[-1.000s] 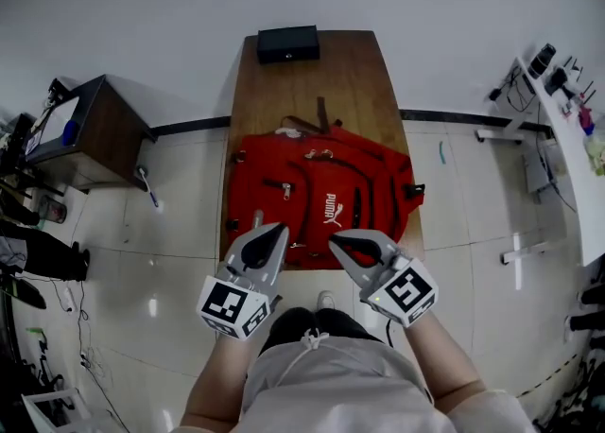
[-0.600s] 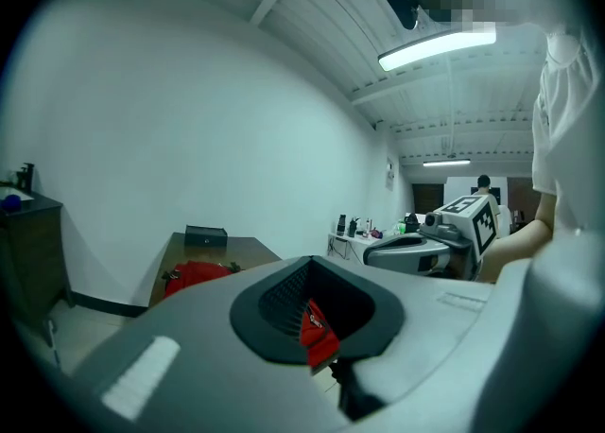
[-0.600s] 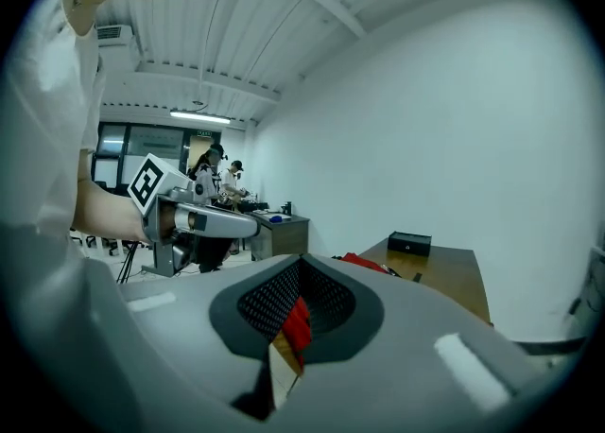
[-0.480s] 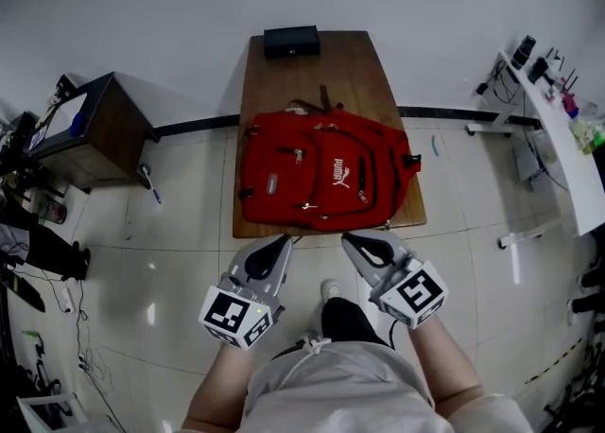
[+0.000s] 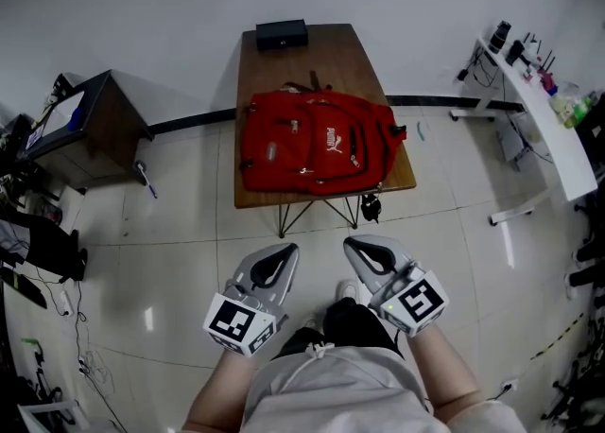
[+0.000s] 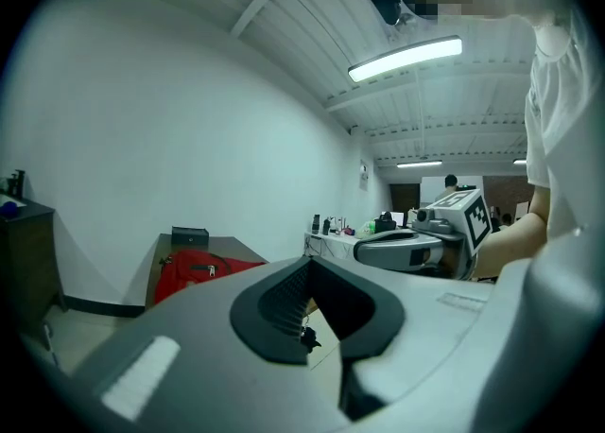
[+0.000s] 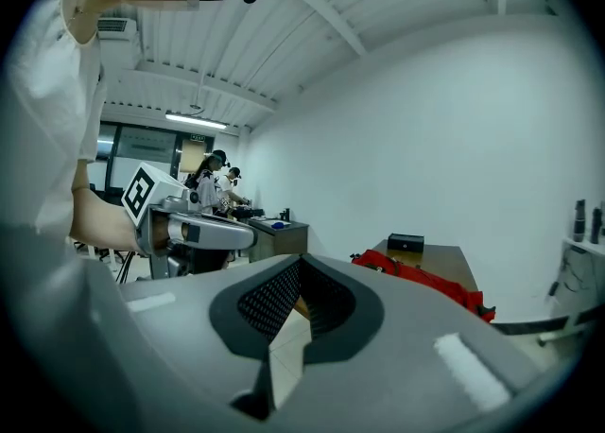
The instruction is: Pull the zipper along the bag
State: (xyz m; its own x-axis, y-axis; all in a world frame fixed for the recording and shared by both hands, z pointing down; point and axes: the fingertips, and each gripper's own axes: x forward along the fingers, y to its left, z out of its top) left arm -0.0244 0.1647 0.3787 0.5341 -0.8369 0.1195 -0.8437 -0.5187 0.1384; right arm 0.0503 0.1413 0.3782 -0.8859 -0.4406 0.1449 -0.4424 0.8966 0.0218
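Both tools sit low by your waist. Your left gripper (image 5: 283,251) is pressed together on nothing, and your right gripper (image 5: 355,245) is closed on air too. The red backpack (image 5: 317,143) lies flat on the wooden table (image 5: 312,58), well ahead of both tips. Step in and spread one pair of jaws for a zipper pull. Brace the fabric with the other so the slider runs straight.

Open tiled floor (image 5: 189,228) lay across mid frame below the table (image 5: 317,67), red backpack (image 5: 317,143) covered its lower half, black box (image 5: 282,34) occupied its top edge, cabinet (image 5: 90,124) stood at left, white bench (image 5: 534,110) at right.
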